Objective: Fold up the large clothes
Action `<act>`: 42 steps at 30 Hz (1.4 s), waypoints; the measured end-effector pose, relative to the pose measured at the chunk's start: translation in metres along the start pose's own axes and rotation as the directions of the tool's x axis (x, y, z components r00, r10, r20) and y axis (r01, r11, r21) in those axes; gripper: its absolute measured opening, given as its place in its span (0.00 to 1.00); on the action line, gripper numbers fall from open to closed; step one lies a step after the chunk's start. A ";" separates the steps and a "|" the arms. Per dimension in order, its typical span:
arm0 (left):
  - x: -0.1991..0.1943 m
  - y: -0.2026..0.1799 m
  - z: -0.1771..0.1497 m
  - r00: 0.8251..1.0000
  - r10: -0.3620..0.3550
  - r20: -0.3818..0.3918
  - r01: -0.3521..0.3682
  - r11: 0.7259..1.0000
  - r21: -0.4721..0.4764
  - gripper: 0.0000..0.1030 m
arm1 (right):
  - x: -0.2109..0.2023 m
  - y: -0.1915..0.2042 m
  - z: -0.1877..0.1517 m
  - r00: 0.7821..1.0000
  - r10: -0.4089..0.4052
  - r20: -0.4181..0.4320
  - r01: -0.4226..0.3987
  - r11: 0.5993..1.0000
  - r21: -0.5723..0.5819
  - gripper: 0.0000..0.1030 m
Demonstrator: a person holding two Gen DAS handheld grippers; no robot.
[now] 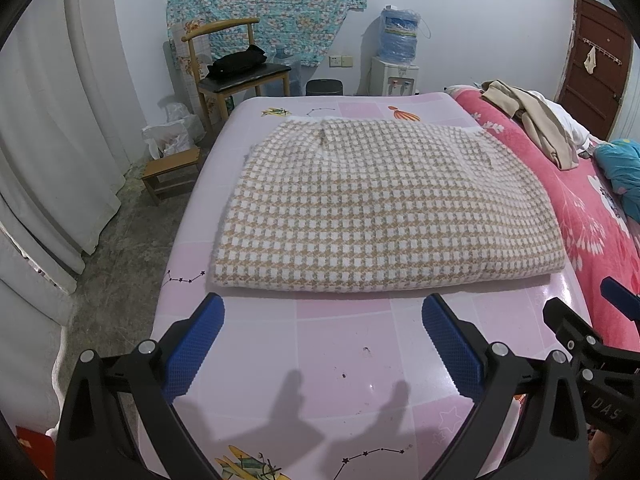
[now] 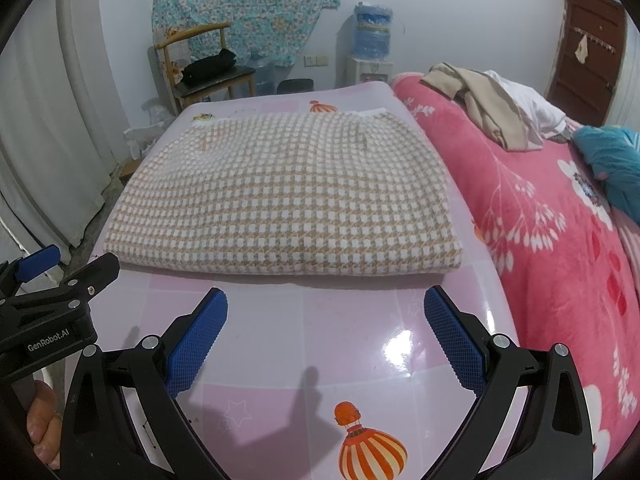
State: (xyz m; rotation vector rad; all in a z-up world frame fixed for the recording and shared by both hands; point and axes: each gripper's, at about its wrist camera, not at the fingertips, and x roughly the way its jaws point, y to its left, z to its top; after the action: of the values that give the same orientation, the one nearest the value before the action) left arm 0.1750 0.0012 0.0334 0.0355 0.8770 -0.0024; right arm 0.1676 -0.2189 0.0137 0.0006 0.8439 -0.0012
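A pink tabletop with stars and balloon pictures stands in a bedroom with pale walls. The left tool hangs over the near part of the tabletop, its 2 blue pads spread wide with nothing between them. The right tool is just beside it, also spread wide and holding nothing. In the right view, a hand grips the left tool's handle at the lower left edge. Just past both tools lies the sweater, checked in tan and white. It is folded into a thick, neat block and rests flat on the middle of the tabletop, not touching either tool. To the right is a bed with a pink blanket, with beige clothes heaped on it. Far back stand a chair and a water cooler.
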 end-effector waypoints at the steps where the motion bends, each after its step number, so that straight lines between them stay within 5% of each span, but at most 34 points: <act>1: 0.000 0.000 0.000 1.000 0.000 0.000 0.000 1.000 0.000 0.95 | 0.000 0.000 0.000 1.000 -0.001 0.000 0.001 1.000 0.000 0.92; 42: 0.001 -0.001 0.000 1.000 0.007 0.001 -0.007 1.000 -0.001 0.95 | 0.005 -0.002 -0.001 1.000 0.002 -0.015 -0.002 1.000 0.002 0.92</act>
State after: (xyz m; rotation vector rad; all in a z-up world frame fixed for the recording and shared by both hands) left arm 0.1759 -0.0001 0.0324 0.0379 0.8762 0.0041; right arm 0.1698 -0.2210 0.0092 0.0028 0.8587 -0.0002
